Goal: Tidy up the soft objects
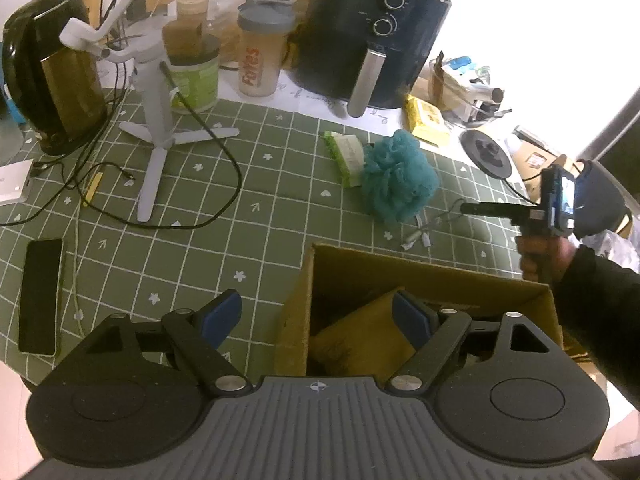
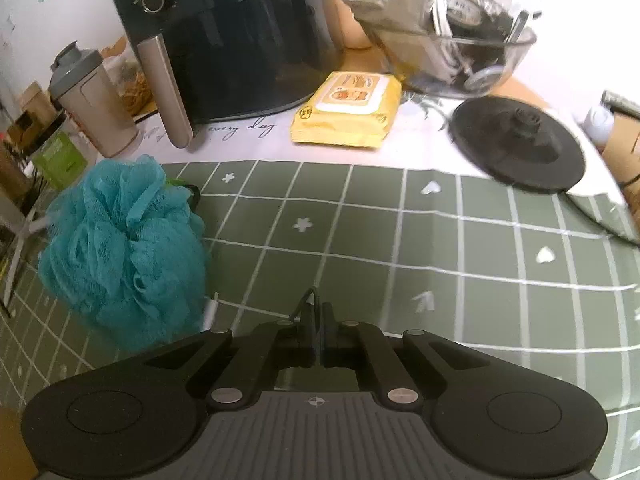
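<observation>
A teal mesh loofah [image 1: 398, 178] [image 2: 124, 248] lies on the green checked cloth [image 2: 440, 240]. My right gripper [image 2: 320, 320] [image 1: 466, 208] sits just right of it, low over the cloth, shut on a thin dark cord loop [image 2: 310, 294] that sticks up between its fingers. The cord trails toward the loofah and a small white tag [image 1: 416, 238]. My left gripper [image 1: 316, 318] hangs open over the left wall of a cardboard box [image 1: 420, 268], with nothing between its fingers. A tan soft pad [image 1: 360, 336] lies inside the box. A green-and-white pack [image 1: 346, 156] rests behind the loofah.
At the back stand a black air fryer [image 1: 368, 32] [image 2: 224, 40], a shaker bottle [image 1: 262, 52], a kettle [image 1: 52, 68] and a white tripod stand [image 1: 154, 92] with cables. A yellow wipes pack [image 2: 348, 110], a glass bowl [image 2: 460, 48], a black disc [image 2: 520, 140] and a phone [image 1: 40, 296] lie around.
</observation>
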A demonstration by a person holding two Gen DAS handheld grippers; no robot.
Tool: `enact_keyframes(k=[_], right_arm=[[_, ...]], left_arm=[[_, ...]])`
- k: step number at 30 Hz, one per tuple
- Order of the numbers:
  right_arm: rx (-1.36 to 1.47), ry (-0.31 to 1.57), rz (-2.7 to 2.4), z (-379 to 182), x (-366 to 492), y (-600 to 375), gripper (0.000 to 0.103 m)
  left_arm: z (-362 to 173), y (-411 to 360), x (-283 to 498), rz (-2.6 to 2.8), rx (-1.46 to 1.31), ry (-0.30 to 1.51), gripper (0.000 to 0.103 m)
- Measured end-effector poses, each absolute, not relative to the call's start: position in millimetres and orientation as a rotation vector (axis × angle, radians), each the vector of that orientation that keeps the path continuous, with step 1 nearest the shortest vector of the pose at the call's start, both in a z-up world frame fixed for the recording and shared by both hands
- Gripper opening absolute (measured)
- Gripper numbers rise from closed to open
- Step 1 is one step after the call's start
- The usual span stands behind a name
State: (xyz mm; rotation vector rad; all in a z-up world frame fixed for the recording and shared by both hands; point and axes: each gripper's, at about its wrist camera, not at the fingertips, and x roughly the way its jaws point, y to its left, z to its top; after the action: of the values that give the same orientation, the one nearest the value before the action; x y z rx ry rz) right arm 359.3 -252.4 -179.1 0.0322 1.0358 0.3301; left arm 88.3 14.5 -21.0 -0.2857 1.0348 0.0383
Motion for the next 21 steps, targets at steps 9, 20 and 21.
enact_keyframes(k=[9,20,21], right_arm=[[-0.040,1.053,0.313,-155,354,-297,0.004],[0.020,1.093,0.255,-153,354,-312,0.060],[0.035,1.110,0.260,-154,353,-309,0.062]], left_arm=[[-19,9,94,0.002,-0.270,1.021,0.083],[-16,5,93,-0.015,-0.255,1.011,0.083],[-16,6,93,-0.013,-0.257,1.010,0.083]])
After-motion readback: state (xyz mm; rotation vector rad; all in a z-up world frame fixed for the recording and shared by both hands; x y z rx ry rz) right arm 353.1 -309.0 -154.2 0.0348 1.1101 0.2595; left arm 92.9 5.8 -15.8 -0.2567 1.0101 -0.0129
